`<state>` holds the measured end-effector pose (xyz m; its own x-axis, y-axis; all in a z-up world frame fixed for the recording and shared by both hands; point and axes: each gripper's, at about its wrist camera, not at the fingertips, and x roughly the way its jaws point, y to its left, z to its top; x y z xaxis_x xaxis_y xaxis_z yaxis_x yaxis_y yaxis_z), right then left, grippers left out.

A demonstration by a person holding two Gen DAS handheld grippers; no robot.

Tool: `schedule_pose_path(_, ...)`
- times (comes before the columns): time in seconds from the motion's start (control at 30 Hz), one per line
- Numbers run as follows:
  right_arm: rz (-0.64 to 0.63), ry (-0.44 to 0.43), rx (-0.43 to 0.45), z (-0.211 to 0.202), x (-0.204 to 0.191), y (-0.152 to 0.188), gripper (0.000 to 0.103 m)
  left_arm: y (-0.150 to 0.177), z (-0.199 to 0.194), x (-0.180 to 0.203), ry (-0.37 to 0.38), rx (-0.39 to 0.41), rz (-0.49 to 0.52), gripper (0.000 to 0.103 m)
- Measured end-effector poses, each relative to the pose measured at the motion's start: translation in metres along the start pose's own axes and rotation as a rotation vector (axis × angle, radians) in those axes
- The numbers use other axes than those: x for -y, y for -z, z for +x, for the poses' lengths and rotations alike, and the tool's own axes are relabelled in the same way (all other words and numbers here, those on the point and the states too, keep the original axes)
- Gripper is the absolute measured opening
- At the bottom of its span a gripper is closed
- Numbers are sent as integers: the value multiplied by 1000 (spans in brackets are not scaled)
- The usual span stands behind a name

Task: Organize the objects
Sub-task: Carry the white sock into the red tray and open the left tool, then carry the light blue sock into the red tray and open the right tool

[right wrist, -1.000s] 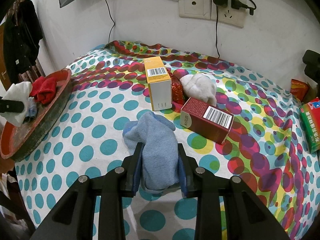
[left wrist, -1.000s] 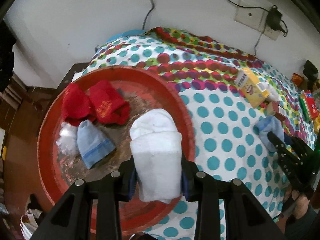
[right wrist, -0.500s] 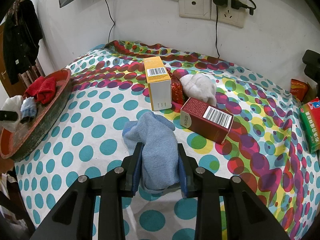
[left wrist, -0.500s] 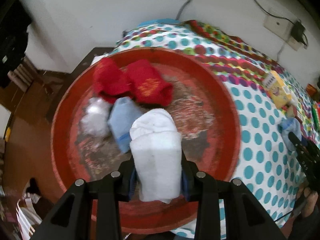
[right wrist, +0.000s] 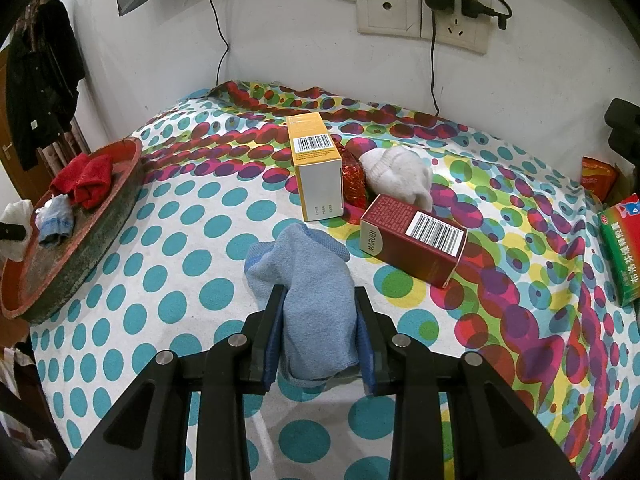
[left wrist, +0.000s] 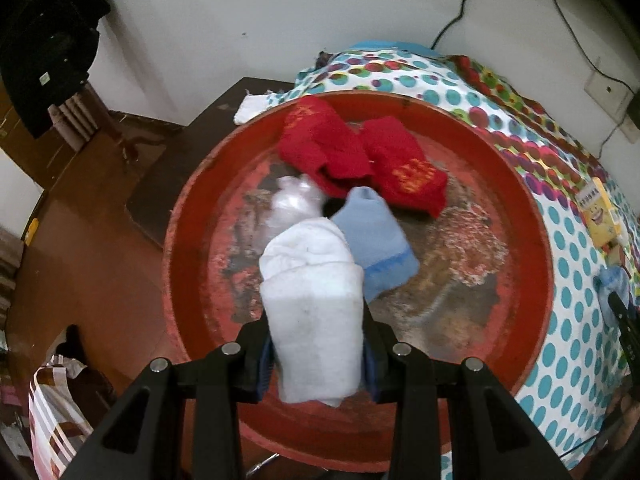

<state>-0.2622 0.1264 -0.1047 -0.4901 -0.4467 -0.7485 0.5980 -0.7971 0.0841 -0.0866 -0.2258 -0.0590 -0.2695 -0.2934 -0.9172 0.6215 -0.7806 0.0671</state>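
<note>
My left gripper (left wrist: pixel 318 344) is shut on a white sock (left wrist: pixel 312 300) and holds it over the round red tray (left wrist: pixel 536 320). In the tray lie two red socks (left wrist: pixel 360 156), a light blue sock (left wrist: pixel 374 240) and a small white sock (left wrist: pixel 294 204). My right gripper (right wrist: pixel 318 340) is shut on a light blue sock (right wrist: pixel 308 280) that rests on the dotted bedspread (right wrist: pixel 180 240). The tray (right wrist: pixel 92 240) shows at the left edge of the right wrist view. Another white sock (right wrist: pixel 398 174) lies beyond the boxes.
A yellow box (right wrist: pixel 318 164) stands upright and a dark red box (right wrist: pixel 412 236) lies on the bedspread. A green box (right wrist: pixel 622 248) and an orange packet (right wrist: pixel 598 172) are at the right. Wall sockets with cables (right wrist: pixel 432 12) are behind. Brown floor (left wrist: pixel 80 240) lies left of the tray.
My left gripper with the white sock has moved left over the tray, toward the socks lying there. The right gripper and its blue sock have not moved.
</note>
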Motion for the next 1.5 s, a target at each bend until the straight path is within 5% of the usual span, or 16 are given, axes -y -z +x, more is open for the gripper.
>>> schedule_pose_path(0.93, -12, 17, 0, -1, 5, 1, 32, -8, 8, -6, -82, 56, 28, 40)
schedule_pose_path(1.2, -14, 18, 0, 0, 2, 1, 33, -15, -6, -14, -7, 80, 14, 66)
schedule_pose_path(1.5, -14, 19, 0, 0, 3, 1, 33, -15, -19, -17, -9, 82, 16, 66)
